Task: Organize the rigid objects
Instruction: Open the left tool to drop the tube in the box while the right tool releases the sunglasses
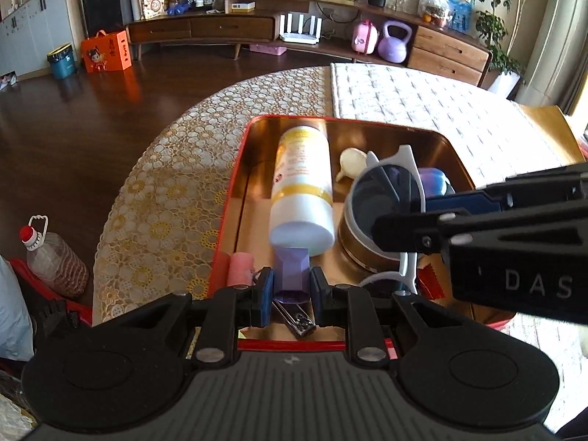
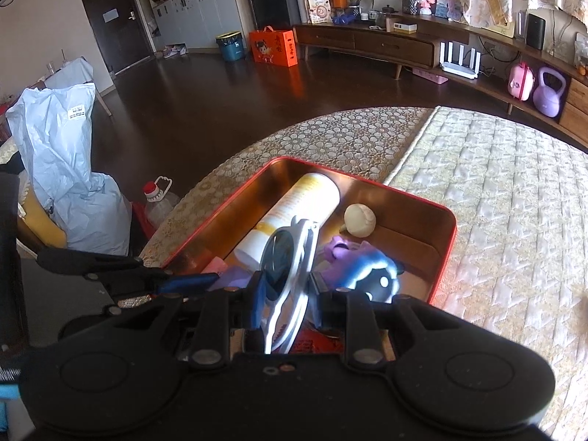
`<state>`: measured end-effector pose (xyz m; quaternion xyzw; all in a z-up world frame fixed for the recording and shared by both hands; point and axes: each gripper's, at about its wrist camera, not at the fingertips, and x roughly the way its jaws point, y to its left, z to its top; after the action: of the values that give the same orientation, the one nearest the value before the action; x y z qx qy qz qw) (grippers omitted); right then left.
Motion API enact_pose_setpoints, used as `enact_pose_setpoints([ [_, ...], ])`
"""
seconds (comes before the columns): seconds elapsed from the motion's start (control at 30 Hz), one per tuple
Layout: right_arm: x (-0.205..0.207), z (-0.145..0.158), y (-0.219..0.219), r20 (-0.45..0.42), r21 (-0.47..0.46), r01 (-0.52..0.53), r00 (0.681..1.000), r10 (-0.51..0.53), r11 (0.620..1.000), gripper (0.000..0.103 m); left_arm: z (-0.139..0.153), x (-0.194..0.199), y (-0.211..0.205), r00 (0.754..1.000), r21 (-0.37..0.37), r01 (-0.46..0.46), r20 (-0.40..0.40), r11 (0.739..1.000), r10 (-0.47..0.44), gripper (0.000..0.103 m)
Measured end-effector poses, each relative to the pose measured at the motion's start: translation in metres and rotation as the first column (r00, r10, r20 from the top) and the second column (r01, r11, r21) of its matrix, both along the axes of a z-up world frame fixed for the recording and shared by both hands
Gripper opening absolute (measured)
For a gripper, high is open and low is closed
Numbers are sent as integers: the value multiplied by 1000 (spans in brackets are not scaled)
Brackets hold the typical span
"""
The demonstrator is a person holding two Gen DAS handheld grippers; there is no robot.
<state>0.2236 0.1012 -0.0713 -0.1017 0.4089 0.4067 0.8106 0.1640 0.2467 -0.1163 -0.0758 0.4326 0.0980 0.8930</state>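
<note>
1. Left wrist view: the left gripper (image 1: 292,286) clamps one purple faceted block (image 1: 290,268) above one red tin (image 1: 235,183), which holds one white bottle (image 1: 303,191) and one nail clipper (image 1: 297,321). The tin rests on a lace-covered table (image 1: 165,198).
2. Right wrist view: the right gripper (image 2: 284,288) clamps one pair of white sunglasses (image 2: 290,268) over the tin; dark wood floor (image 2: 191,110) beyond.

Right gripper (image 1: 404,220) body, rightward of left jaws: "DAS"
Cereal box (image 2: 319,4), far beyond right jaws: Chinese characters, too small to read
White bottle (image 1: 303,187) label: print unreadable
</note>
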Motion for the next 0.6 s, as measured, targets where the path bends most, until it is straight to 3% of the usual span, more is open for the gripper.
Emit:
enact_pose_setpoints([
  [0.47, -8, 9, -20, -21, 32, 13, 1000, -12, 999, 32, -2, 8, -11, 999, 22, 3, -54, 1000, -1, 22],
  [0.6, -12, 15, -30, -21, 48, 12, 1000, -11, 999, 35, 1, 6, -11, 999, 3, -13, -46, 1000, 13, 33],
])
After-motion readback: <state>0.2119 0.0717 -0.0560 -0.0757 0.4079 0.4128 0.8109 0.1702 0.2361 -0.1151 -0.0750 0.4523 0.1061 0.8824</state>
